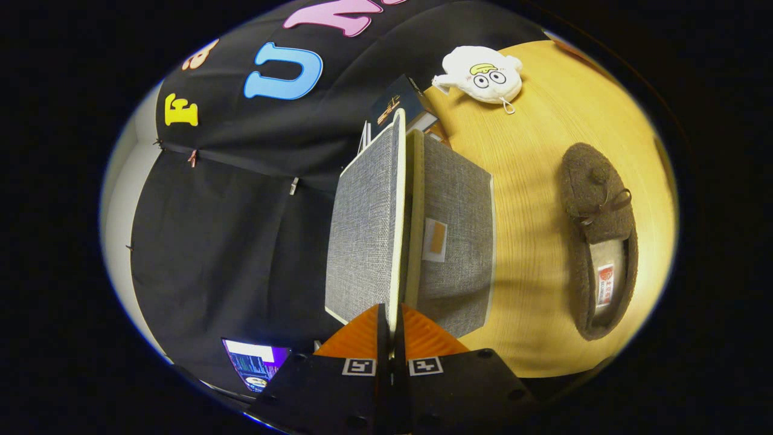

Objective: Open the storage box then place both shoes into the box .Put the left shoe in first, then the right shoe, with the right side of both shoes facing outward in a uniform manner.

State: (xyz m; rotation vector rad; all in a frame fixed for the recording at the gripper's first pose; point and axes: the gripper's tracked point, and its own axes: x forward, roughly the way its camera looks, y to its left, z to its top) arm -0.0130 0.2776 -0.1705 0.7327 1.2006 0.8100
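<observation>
Gripper view: the camera is rolled on its side, so the yellow wooden desk runs up the right of the scene. The gripper has its two orange fingers pressed together on the pale edge of the lid of the grey fabric storage box. The lid stands swung well away from the box body, with a narrow gap between them, so the opening step looks well under way though maybe not finished.

One brown felt slipper lies on the desk right of the box, well apart from it, not yet picked up. Which shoe of the pair it is I cannot tell. A white plush toy sits on the desk at the far end.

Both shoes remain to be placed, left first.
</observation>
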